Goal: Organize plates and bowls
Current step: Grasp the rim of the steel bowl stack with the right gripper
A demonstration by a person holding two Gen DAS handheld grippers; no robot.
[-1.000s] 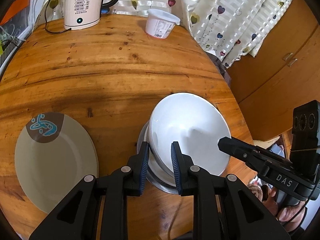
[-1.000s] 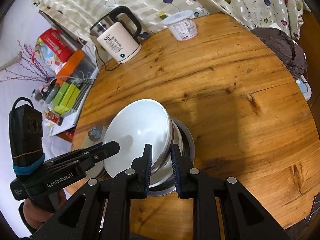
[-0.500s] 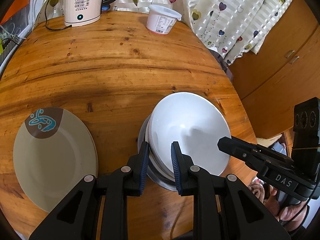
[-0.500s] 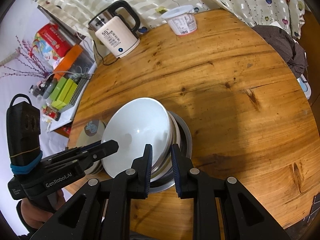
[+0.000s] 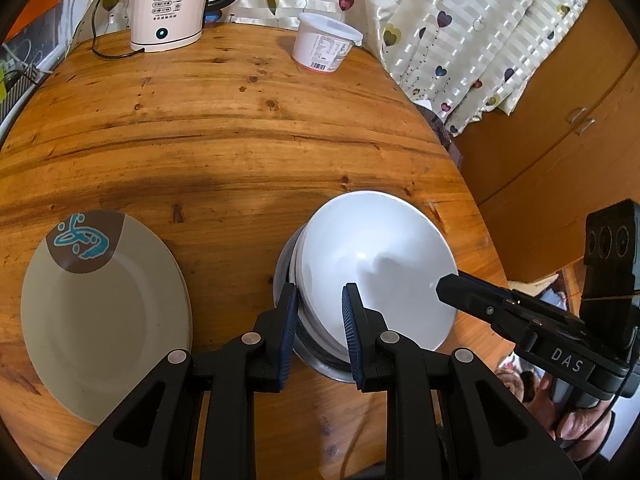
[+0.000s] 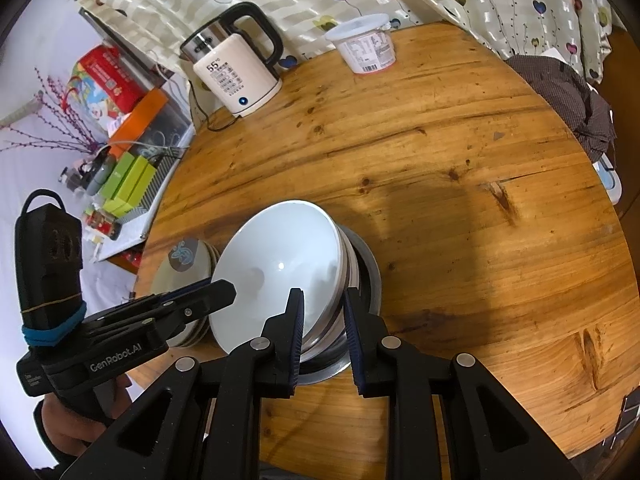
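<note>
A white bowl tops a nest of bowls that sits in a steel bowl on the round wooden table. My left gripper is shut on the stack's near-left rim, one pad inside the white bowl and one outside. In the right wrist view my right gripper clamps the opposite rim of the white bowl and the striped rims under it, above the steel bowl. A beige plate with a blue and brown mark lies to the left, on top of other plates.
A kettle with its cord and a white lidded tub stand at the far edge by the curtain. A dark cloth hangs off the table's right side. Boxes and clutter fill a shelf beyond the left edge.
</note>
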